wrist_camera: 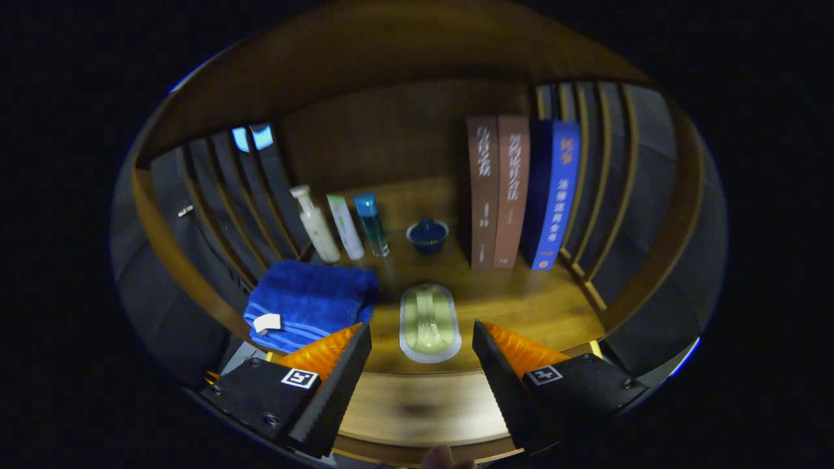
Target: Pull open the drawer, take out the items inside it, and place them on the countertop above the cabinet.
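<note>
Gripper view, gripper (pixel 421 345) jaws apart, books (pixel 515 192) lettered

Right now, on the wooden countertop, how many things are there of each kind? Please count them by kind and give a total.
Books, standing upright: 3
Bottles and tubes: 3
Blue towel, folded: 1
Dark blue cup: 1
Pale green packet, just ahead of the open gripper: 1
Total: 9
</note>
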`<state>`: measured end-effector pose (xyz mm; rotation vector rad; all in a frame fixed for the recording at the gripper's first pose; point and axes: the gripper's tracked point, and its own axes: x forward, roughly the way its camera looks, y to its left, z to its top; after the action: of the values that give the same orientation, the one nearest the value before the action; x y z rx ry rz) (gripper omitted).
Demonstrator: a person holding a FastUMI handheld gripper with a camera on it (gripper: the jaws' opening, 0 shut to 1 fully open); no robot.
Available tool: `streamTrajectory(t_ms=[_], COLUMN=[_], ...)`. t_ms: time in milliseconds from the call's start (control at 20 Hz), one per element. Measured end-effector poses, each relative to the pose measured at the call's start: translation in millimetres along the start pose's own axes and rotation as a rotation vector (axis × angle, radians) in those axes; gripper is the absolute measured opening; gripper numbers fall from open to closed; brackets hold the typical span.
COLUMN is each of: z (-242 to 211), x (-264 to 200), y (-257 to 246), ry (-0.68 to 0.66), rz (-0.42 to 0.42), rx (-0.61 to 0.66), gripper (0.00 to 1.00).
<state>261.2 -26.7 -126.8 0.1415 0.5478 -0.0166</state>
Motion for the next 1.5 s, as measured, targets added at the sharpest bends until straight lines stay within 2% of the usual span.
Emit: streamTrajectory(t_ms=[150, 300, 500, 700, 1000, 1200, 1500], z=[8, -4, -38, -79, -153, -210, -269], x=[-58, -119, -173, -202, -186, -147, -90], y=[-4, -8, -5, 2, 11, -1, 3], ry=[-0.191, -0.341, -0.445, -0.52, -0.499, -0.425, -0.347], rz=[0.003, 0.027, 0.036, 0.017, 0.019, -0.026, -0.022], rx=[0.023, 0.027, -0.007, -0.076, -0.085, -0.078, -0.097], gripper=[0.99, 0.99, 0.99, 0.99, 0.99, 0.99, 0.99])
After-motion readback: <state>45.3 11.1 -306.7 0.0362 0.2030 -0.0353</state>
